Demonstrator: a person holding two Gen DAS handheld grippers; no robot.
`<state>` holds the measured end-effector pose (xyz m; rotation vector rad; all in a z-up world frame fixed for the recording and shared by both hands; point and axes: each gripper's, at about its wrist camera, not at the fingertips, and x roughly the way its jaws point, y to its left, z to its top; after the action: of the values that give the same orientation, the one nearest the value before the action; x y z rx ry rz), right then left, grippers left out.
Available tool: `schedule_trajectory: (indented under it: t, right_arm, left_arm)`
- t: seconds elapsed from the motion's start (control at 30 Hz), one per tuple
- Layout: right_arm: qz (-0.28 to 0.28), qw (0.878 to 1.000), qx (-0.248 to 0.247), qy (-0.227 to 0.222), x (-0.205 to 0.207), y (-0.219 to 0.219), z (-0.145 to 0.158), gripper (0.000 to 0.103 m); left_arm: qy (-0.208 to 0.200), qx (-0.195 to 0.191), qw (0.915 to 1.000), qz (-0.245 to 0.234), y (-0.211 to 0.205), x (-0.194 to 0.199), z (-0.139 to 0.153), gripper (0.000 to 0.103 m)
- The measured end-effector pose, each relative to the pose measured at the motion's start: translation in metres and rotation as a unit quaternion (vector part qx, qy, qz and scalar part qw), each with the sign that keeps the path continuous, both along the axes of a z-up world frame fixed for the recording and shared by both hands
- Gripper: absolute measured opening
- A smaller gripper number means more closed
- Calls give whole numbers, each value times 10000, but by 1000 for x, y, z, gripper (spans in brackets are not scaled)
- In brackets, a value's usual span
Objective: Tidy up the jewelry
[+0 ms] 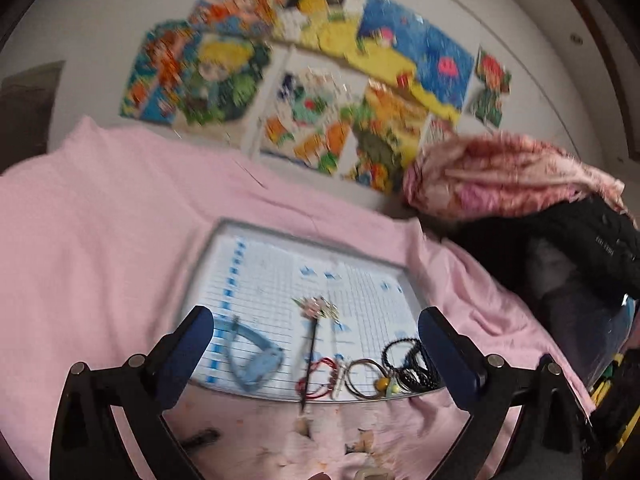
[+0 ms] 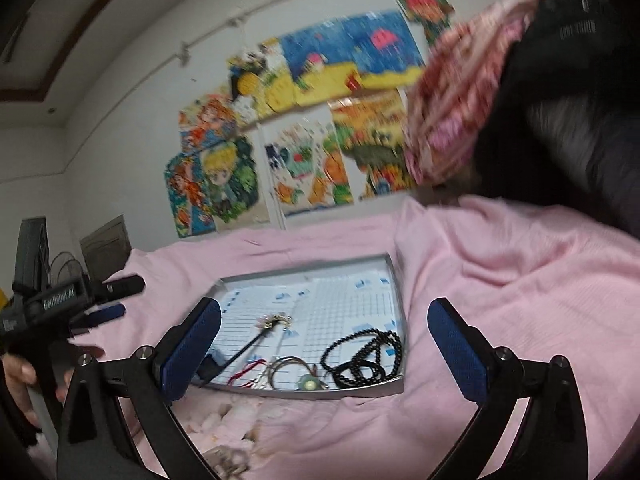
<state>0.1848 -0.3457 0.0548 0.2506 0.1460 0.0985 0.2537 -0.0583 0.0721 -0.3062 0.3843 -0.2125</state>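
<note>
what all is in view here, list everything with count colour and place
tray: 1, grey rim with white gridded sheet, on the pink blanket
hair stick: 1, black with pale floral head, tray centre
light blue clip: 1, tray left side
red cord bracelet: 1, tray front edge
metal bangles: a few, silvery, tray front
bead necklace: 1, black, tray right front
green pendant: 1, tray front edge
pink blanket: 1, covers the bed
patterned cloth: 1, pink and red, right rear
black garment: 1, right
posters: several, multicoloured, white wall
left gripper: 1, black with blue pads, open
right gripper: 1, black with blue pads, open
hand: 1, holds the left gripper's handle
</note>
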Motion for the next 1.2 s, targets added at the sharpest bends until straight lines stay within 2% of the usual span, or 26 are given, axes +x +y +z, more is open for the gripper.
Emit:
schedule_trajectory:
  t: [0.17,0.3,0.53,0.73,0.93,1.07,1.2]
  right_arm:
    - [114,9993,-278,-224,-37,23,7,102]
    - [311,9983,-465,-182,-60,43,7,102]
    - [717,9949,-674,236,-89,77,-11,102]
    - [800,9918,-727,680,-111,95,-27,102]
    - [689,9857,-740,1350,-108,102,-46,102]
    - [646,9823,-699,1614,-100,100,-52,102]
    - [591,9795,-658,1812,-92,98,-56,102]
  left_arm:
    - [-175,29,9994,295,32,-36,-3,103]
    - [-165,140,9988,436,58,-64,-12,103]
    - [-74,500,9972,545,93,-107,-35,103]
    - [96,875,9952,424,99,-133,-51,103]
    - [220,1251,9918,145,90,-138,-57,103]
    - [354,1516,9878,57,82,-135,-64,103]
    - [463,1578,9864,49,82,-134,-67,103]
